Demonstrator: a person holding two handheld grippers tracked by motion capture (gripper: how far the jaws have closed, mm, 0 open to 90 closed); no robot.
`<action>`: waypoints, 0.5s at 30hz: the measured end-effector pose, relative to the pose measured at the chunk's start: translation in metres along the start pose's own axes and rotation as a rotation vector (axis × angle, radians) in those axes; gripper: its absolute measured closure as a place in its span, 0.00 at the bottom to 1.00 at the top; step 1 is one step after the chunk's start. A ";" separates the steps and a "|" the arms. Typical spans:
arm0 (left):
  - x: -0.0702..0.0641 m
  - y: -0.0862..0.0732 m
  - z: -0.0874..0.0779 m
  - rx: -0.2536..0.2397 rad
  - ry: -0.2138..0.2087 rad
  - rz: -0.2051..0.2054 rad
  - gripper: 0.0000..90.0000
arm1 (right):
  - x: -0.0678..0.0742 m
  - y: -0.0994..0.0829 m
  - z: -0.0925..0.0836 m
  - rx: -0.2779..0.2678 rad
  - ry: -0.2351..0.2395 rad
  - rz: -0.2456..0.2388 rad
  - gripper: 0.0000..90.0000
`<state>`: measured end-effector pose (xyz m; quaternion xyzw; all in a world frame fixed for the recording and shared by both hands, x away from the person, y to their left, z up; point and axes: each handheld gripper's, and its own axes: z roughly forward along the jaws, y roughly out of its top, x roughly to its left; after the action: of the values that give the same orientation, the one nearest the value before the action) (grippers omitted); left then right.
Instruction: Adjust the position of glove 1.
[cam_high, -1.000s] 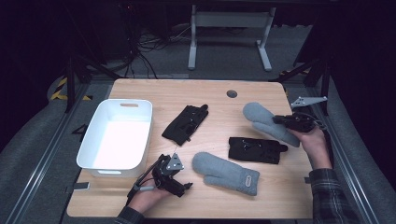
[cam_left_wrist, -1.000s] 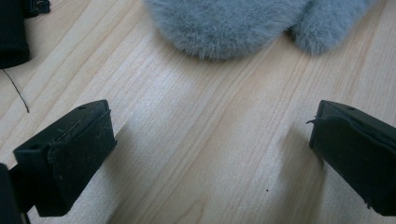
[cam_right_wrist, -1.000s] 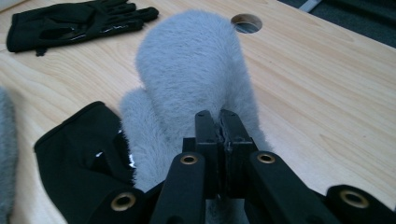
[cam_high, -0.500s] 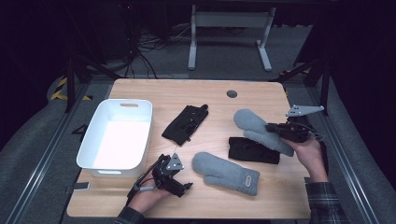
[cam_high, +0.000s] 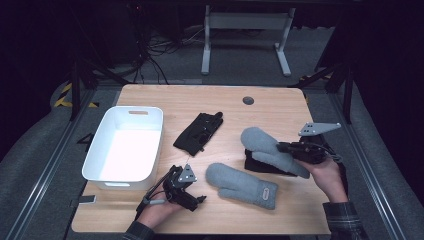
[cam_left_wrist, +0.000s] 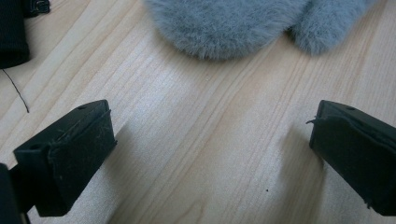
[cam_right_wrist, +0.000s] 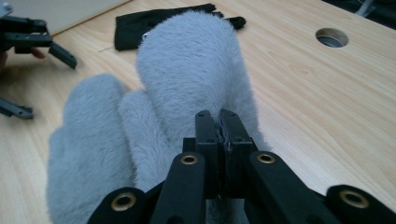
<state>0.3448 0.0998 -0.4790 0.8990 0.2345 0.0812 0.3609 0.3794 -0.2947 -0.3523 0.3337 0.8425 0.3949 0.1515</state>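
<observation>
- We take the white bin (cam_high: 125, 150) as our landmark; it stands at the left end of the worktop (cam_high: 270, 107).
- The right gripper (cam_high: 292, 148) is far to the right of the bin, its fingers (cam_right_wrist: 219, 122) clamped tight on the cuff end of a grey fleece mitten (cam_high: 267, 147). The right gripper view shows the pile bunched at the pinch and the mitten's body extending away from it.
- This held mitten lies over a black glove (cam_high: 262, 165), also to the right of the bin; we cannot tell whether the two touch.
- A second grey mitten (cam_high: 240, 184) lies flat on the worktop, right of the bin's near corner, with a small label near its cuff.
- A second black glove (cam_high: 198, 132) lies just right of the bin's far half.
- The left gripper (cam_high: 192, 197) rests close to the bin's near right corner. Its fingers (cam_left_wrist: 70, 154) stand wide apart over bare wood and hold nothing; the second mitten's fleecy edge lies just beyond them.
- Handling, in our judgement: the mitten is light, soft and limp. It will sag and fold from any single hold and cannot break. Fleece compresses, so a shallow pinch may slip off.
- We judge the cuff hem the soundest place to grip, being the firmest edge. The present hold looks adequate for carrying towards the bin.
</observation>
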 end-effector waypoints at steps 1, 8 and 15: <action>0.000 0.000 0.000 0.000 0.000 0.000 0.00 | 0.003 0.000 0.000 0.003 0.003 -0.005 0.98; 0.000 0.000 0.000 0.000 0.000 0.000 0.00 | 0.023 -0.001 0.003 0.018 0.030 -0.018 0.98; 0.000 0.000 0.000 0.000 0.000 0.000 0.00 | 0.045 0.000 0.010 0.034 0.066 -0.046 0.98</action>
<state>0.3448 0.0998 -0.4790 0.8989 0.2344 0.0814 0.3611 0.3519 -0.2585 -0.3588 0.3037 0.8609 0.3878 0.1271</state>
